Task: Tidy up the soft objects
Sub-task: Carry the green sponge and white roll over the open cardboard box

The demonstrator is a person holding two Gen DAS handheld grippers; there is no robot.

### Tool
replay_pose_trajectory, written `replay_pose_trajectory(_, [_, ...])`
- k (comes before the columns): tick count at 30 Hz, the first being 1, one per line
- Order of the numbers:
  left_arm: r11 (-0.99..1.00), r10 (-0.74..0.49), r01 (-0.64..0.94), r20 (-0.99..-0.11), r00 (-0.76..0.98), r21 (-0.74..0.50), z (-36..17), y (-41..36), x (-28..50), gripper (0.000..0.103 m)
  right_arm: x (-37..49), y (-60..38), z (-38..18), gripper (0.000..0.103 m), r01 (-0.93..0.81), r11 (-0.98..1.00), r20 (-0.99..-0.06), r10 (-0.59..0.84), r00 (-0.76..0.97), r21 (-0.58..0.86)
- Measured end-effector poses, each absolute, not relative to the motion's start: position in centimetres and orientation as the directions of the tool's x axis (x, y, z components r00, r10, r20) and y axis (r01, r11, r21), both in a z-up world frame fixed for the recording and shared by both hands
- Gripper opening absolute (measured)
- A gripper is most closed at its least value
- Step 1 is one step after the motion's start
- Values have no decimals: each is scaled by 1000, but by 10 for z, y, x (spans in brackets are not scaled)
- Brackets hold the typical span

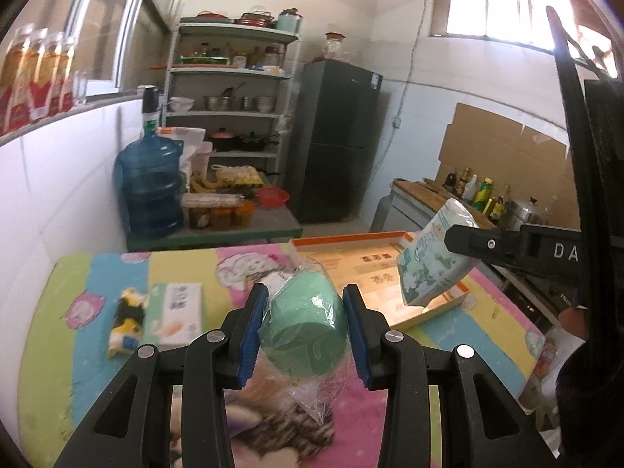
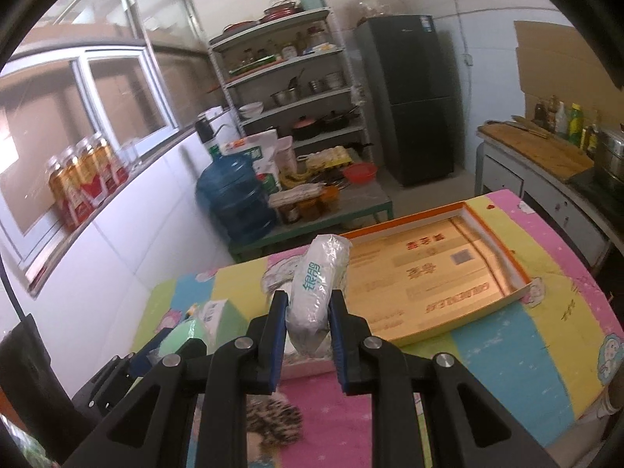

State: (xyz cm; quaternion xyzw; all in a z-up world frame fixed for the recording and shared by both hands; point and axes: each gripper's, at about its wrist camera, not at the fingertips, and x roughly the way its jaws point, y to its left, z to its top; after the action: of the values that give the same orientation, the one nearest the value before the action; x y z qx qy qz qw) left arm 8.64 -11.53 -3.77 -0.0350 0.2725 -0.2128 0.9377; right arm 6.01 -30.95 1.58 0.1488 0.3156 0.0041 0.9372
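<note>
Tissue pack (image 2: 318, 292) upright in right tool (image 2: 308, 312) — long axis vertical

table (image 1: 97, 351) as landmark. on its far right part lies a shallow tray (image 1: 351, 241), one corner reaching toward the table's right edge. on the table's left part, a tissue box (image 1: 177, 312), with a small soft toy (image 1: 126, 318) just to its left. above the table's near middle, a bagged roll (image 1: 302, 331) sits between the left gripper (image 1: 306, 335) pads, off the surface. above the tray's right near corner, a tissue pack (image 2: 318, 292) hangs in the right gripper (image 2: 308, 327). behind the table, a low bench (image 1: 273, 222) carries a water jug (image 1: 150, 187) and jars; behind that, shelves (image 1: 230, 89), with a fridge (image 1: 331, 136) to their right.
</note>
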Motion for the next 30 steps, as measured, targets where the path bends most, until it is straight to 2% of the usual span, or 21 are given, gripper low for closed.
replay_pose_trajectory(9, [902,-426,393,-505,751,-177,-38,-175,117,40,79,-366,9,22,121,953,-602,75,795,278])
replay_pose_trajectory(21, [902,-418,401,-552,721,-160,-74,-255,165,40,113,-435,-26,22,157,953,-647,51,761,260])
replay_pose_trajectory(30, [929,-360,336,-595,719,-156,-107,-286,193,40,144,-473,-68,22,116,938,-669,144,729,328])
